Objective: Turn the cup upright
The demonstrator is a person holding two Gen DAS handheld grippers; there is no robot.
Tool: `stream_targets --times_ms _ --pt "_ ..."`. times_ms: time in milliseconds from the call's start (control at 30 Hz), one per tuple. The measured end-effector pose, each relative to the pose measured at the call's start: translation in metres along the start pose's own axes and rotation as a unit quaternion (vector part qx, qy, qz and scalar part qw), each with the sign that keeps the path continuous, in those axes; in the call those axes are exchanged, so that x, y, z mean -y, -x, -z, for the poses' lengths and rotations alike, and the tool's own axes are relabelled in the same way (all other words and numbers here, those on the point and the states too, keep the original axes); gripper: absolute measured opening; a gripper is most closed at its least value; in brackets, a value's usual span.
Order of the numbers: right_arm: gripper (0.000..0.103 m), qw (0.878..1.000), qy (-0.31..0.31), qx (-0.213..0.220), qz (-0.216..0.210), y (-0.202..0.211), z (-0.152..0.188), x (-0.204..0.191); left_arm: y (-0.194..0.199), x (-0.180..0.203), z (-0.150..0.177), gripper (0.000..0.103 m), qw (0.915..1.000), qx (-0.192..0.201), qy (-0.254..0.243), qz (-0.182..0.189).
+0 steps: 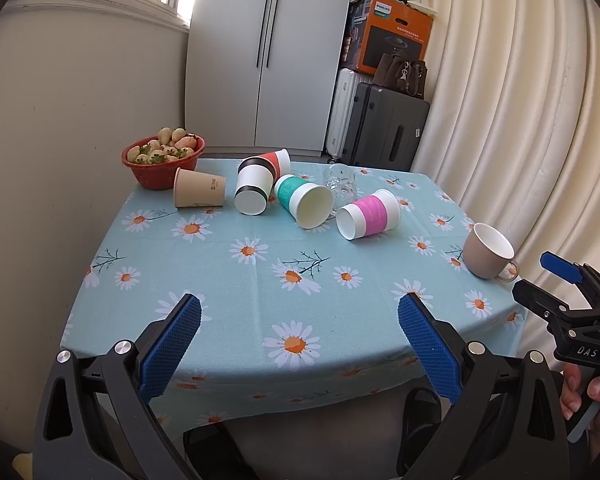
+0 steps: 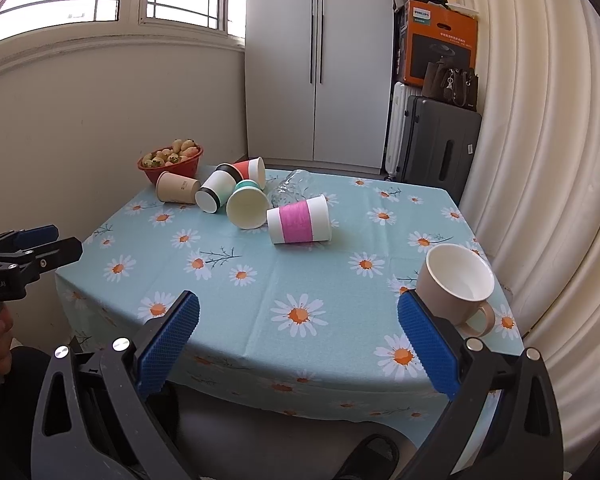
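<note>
Several paper cups lie on their sides at the far half of the table: a tan cup [image 1: 198, 188] [image 2: 178, 188], a black-and-white cup [image 1: 253, 190] [image 2: 216, 191], a red cup [image 1: 278, 160] [image 2: 252, 168], a teal cup [image 1: 304, 200] [image 2: 247, 206] and a pink cup [image 1: 368, 216] [image 2: 298, 220]. A clear glass [image 1: 340, 184] [image 2: 290, 188] lies behind them. A beige mug [image 1: 488, 252] [image 2: 456, 284] stands upright at the right edge. My left gripper [image 1: 300, 344] and right gripper [image 2: 298, 344] are open and empty above the near edge.
A red bowl of strawberries [image 1: 162, 160] [image 2: 172, 162] sits at the far left corner. The table has a blue daisy cloth [image 1: 260, 280] [image 2: 300, 272]. A wall is on the left, curtains on the right, a cabinet [image 1: 268, 52] and suitcases [image 1: 384, 128] behind.
</note>
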State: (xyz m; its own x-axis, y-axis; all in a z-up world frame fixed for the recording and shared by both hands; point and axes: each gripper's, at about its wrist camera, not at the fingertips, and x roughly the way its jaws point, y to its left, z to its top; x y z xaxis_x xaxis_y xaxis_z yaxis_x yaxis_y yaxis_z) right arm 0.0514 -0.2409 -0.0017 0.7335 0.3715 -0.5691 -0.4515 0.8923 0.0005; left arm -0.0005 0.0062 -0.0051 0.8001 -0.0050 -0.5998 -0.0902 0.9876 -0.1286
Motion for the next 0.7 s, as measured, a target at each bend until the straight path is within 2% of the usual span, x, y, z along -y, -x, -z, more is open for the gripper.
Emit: stream_targets --times_ms 167,267,367,467,533,700 --pt "0.098 1.0 -0.016 -0.007 -0.007 -0.002 -0.004 0.008 -0.004 0.001 -0.001 0.096 0.9999 -0.012 -0.005 0.0" --pt "0.098 0.999 -0.033 -0.004 -0.025 -0.003 -0.011 0.015 -0.009 0.004 -0.007 0.096 0.9993 -0.027 -0.013 0.023" --pt "0.098 0.998 -0.055 0.002 -0.038 -0.005 -0.024 0.023 -0.013 0.014 -0.02 0.096 0.9979 -0.032 -0.046 0.032" --pt "0.098 0.991 -0.109 0.0 -0.076 -0.009 -0.039 0.038 -0.021 0.024 -0.038 0.096 0.9951 -0.038 -0.075 0.053" --pt "0.098 0.989 -0.125 0.0 -0.082 -0.013 -0.047 0.044 -0.027 0.03 -0.05 0.096 0.993 -0.04 -0.093 0.061" --pt "0.098 0.983 -0.155 -0.011 -0.095 -0.032 -0.062 0.055 -0.053 0.052 -0.082 0.096 0.9822 -0.057 -0.147 0.101"
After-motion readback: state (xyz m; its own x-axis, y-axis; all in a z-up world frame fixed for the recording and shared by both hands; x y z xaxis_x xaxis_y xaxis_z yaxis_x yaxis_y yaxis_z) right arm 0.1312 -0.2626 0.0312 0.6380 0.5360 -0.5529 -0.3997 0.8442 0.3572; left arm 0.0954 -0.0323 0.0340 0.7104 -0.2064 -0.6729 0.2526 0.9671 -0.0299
